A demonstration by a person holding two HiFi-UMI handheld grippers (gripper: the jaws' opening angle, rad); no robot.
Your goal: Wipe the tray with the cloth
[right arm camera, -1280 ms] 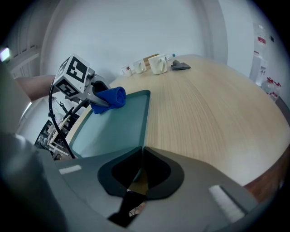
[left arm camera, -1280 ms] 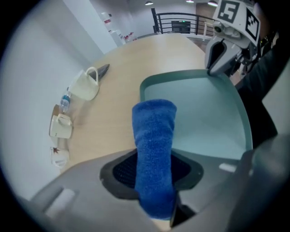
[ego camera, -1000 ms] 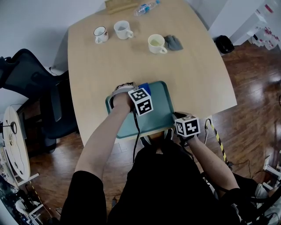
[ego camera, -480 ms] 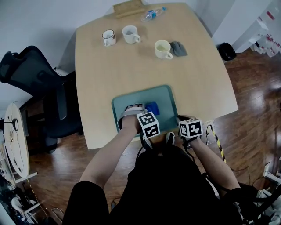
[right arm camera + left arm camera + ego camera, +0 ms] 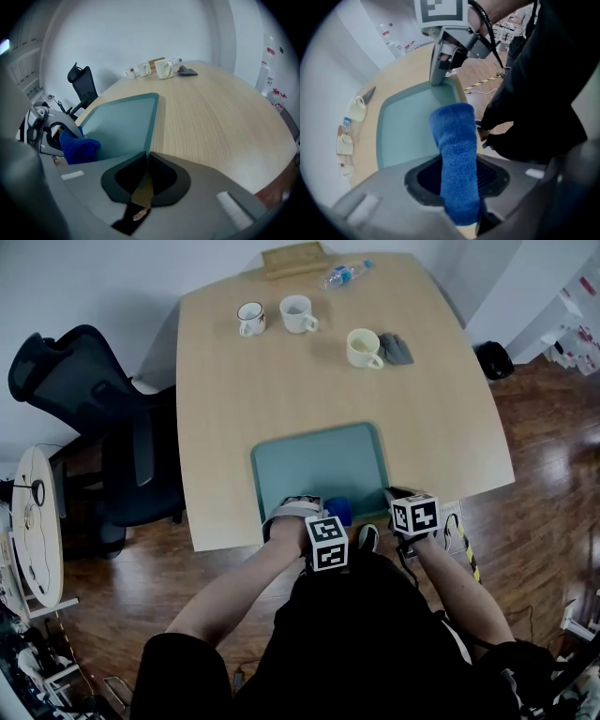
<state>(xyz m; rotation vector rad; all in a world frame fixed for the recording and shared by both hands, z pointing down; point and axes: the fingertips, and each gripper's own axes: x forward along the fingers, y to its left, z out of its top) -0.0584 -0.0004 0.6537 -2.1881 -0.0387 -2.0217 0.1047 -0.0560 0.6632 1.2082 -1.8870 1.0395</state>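
Note:
A teal tray [image 5: 319,465] lies on the wooden table near its front edge. My left gripper [image 5: 330,521] is shut on a rolled blue cloth [image 5: 338,511], which rests at the tray's near edge. In the left gripper view the cloth [image 5: 454,140] sticks out past the jaws over the tray [image 5: 405,126]. My right gripper [image 5: 398,496] is shut on the tray's near right corner. In the right gripper view its jaws close on the tray's rim [image 5: 152,124], with the cloth [image 5: 77,147] off to the left.
At the table's far end stand three cups [image 5: 250,318] [image 5: 297,312] [image 5: 362,348], a grey rag [image 5: 397,348], a water bottle [image 5: 343,275] and a wooden box [image 5: 293,259]. A black office chair [image 5: 103,418] stands left of the table. The person's body is close against the front edge.
My left gripper has drawn the blue cloth across the tray, from its middle left back to the near edge. The right gripper has stayed clamped at the tray's near right corner.

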